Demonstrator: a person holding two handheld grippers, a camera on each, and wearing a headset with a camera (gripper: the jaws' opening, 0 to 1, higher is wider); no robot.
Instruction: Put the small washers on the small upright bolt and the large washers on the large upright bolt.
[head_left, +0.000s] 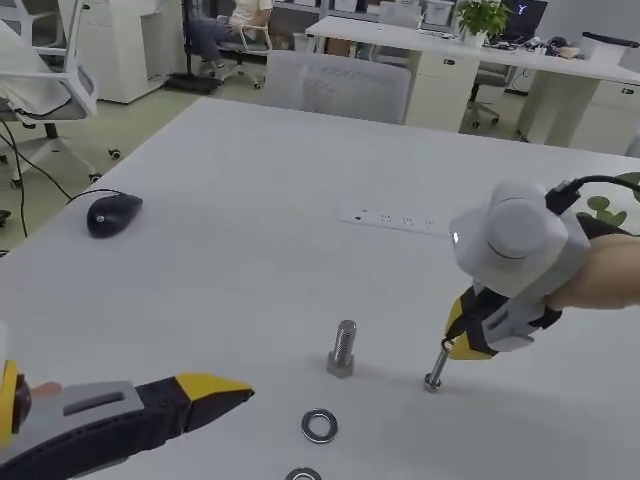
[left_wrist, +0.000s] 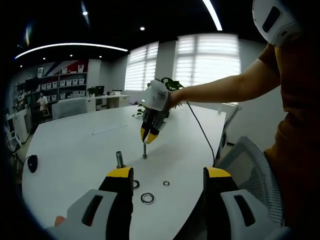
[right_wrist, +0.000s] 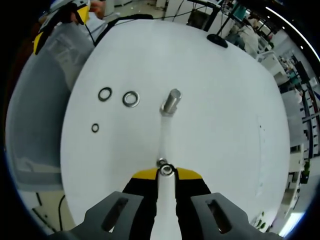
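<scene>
- Pinched a small washer in the narrow right tool, jaws shut on it.
- Held it just over the top of the small bolt, likely to line up the hole and slip it down.
- Held the left tool wide open, low by the near edge of the desk, gripping nothing, probably to be out of the way.
- Saw large washers and a spare small washer flat near the large bolt, none on it yet.
- Found lots of bare room around both bolts, with the mouse well apart.
</scene>
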